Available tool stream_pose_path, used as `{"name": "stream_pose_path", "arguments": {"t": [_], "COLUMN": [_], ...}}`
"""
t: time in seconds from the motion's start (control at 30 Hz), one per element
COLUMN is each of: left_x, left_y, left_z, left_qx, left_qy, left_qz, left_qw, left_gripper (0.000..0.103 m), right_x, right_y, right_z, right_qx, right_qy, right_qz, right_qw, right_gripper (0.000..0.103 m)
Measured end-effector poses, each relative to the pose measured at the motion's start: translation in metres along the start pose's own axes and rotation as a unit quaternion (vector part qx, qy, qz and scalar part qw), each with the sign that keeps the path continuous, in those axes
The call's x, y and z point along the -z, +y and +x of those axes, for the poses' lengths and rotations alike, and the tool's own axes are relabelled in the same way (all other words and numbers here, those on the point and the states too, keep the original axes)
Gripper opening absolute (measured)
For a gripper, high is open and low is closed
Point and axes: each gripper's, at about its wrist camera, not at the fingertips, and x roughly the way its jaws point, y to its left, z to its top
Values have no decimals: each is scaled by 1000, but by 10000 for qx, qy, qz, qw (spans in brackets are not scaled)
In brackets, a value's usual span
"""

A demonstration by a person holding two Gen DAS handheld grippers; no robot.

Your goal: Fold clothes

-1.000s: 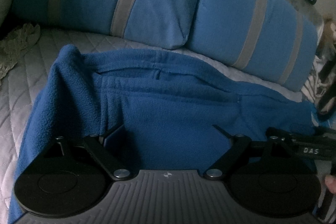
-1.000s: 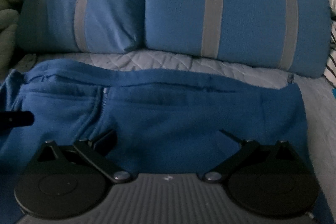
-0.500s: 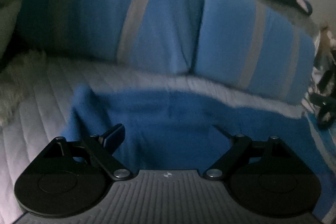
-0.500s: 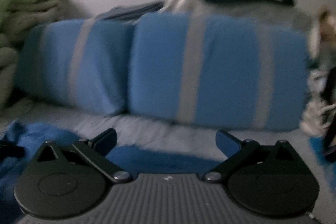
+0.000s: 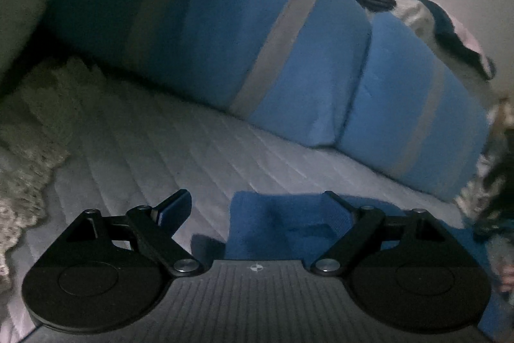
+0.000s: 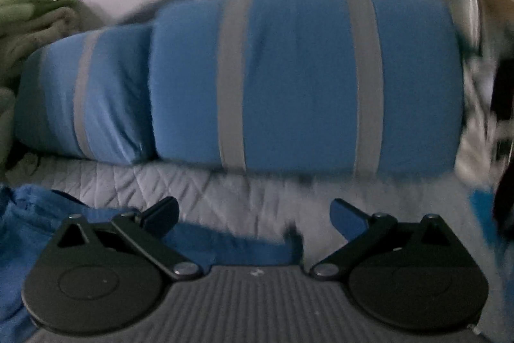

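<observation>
A blue fleece garment [image 5: 282, 224] lies on the quilted bed, its top corner just under my left gripper [image 5: 257, 204]. That gripper is open, its fingers wide apart with nothing between them. In the right wrist view the same blue fleece garment [image 6: 29, 224] shows at the lower left and as a strip in front of my right gripper [image 6: 253, 211]. The right gripper is open too, above the fleece's edge, holding nothing. This view is motion-blurred.
Two blue pillows with grey stripes [image 5: 289, 53] [image 6: 305, 79] lean against the wall behind the grey quilted bedspread [image 5: 154, 156] [image 6: 225, 192]. A cream lace cloth [image 5: 22, 169] lies at the left, green towels [image 6: 29, 18] at the far left, and mixed clothes [image 5: 449, 37] on top of the pillows.
Both grippers have drawn back and tilted up from over the fleece. The garment now fills only the bottom of each view, and the left view has swung leftward.
</observation>
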Motion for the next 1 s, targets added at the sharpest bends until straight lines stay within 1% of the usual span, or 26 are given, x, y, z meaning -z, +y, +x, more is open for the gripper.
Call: {"name": "stream_pose_path", "arguments": {"t": [0.03,0.13,0.23,0.3,0.33,0.37,0.4,0.43,0.47,0.5,0.57,0.67,0.7,0.8,0.9,1.0], "left_x": [0,3,6,8,10,11,13,14,14,12,6,-5,-9,-15,-12,-4], "left_y": [4,10,10,8,6,6,6,7,7,7,-1,-12,-14,-16,-18,-17], "left_z": [3,13,24,30,32,34,35,34,32,28,15,-3,-5,-2,19,48], "left_qx": [106,202,344,358,343,341,374,413,471,515,542,652,645,561,281,-55], "left_qy": [89,290,513,566,571,570,552,515,425,305,-98,-657,-752,-898,-681,-297], "left_qz": [-11,-43,-138,-124,-91,-83,-137,-199,-277,-302,-63,41,45,-36,45,115], "left_qw": [9999,9994,9980,9977,9977,9978,9977,9976,9976,9978,9985,9957,9951,9944,9973,9995], "left_gripper": [88,87,85,83,78,61,47,24,20,19,18,18,18,18,18,19], "right_x": [2,7,15,18,19,20,19,17,16,15,12,6,3,3,4,4], "right_y": [-6,-22,-24,-25,-25,-26,-27,-27,-28,-29,-30,-31,-30,-30,-30,-30], "right_z": [4,15,18,17,17,16,14,12,9,7,2,-5,-8,-5,-2,1], "right_qx": [-81,-313,-427,-442,-449,-446,-420,-394,-368,-342,-290,-220,-207,-61,84,229], "right_qy": [156,597,724,763,782,776,711,647,582,518,388,165,55,55,55,54], "right_qz": [172,657,872,994,1055,1104,1130,1156,1182,1207,1258,1321,1300,1213,1126,1039], "right_qw": [9997,9956,9926,9911,9903,9898,9902,9904,9906,9907,9909,9909,9913,9926,9936,9943], "right_gripper": [103,101,95,90,83,76,72,55,30,21,13,11,11,10,10,10]}}
